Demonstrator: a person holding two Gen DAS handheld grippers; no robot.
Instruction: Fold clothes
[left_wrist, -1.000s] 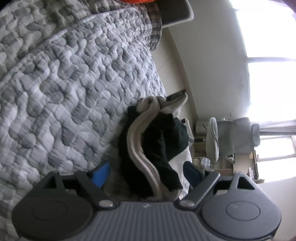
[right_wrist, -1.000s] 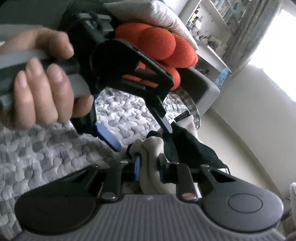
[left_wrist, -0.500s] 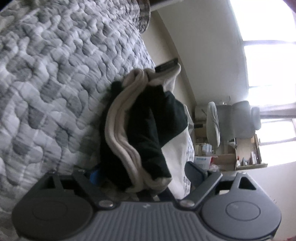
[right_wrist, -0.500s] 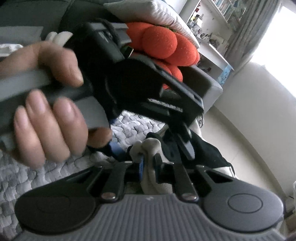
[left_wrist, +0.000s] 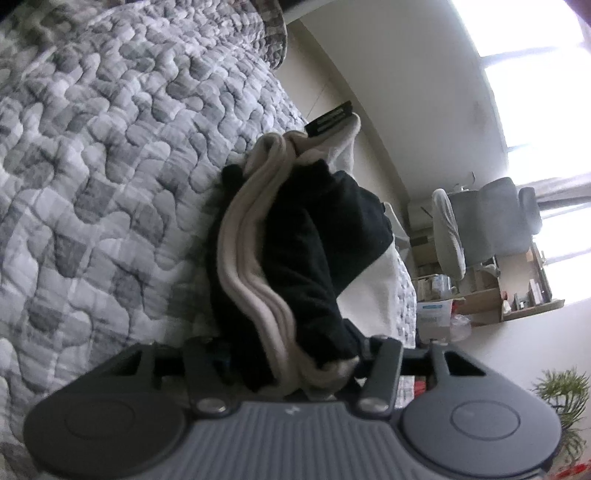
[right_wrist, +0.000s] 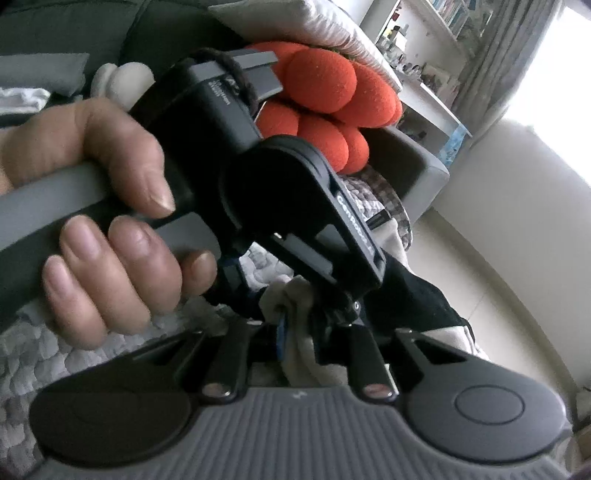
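Observation:
A folded black and beige garment (left_wrist: 295, 240) lies bunched on the grey quilted bed (left_wrist: 110, 166), near its edge. My left gripper (left_wrist: 293, 356) has the near end of this bundle between its fingers. Its jaws are closing and the cloth fills the gap between them. In the right wrist view my right gripper (right_wrist: 301, 341) pinches a beige fold of the same garment (right_wrist: 417, 302) against its blue pad, and its jaws are opening slightly. A hand (right_wrist: 110, 229) on the left gripper's handle fills that view's left side, just above the right gripper.
An orange plush cushion (right_wrist: 325, 96) and a white pillow (right_wrist: 295, 18) lie at the bed's far end. Beyond the bed edge is pale floor (right_wrist: 498, 258). A grey chair (left_wrist: 498, 221), a cluttered desk (left_wrist: 517, 295) and a plant (left_wrist: 561, 398) stand by the windows.
The left gripper has come in over the garment bundle and its wide jaws have closed around it. The right gripper has stayed in place, still pinching the beige fold.

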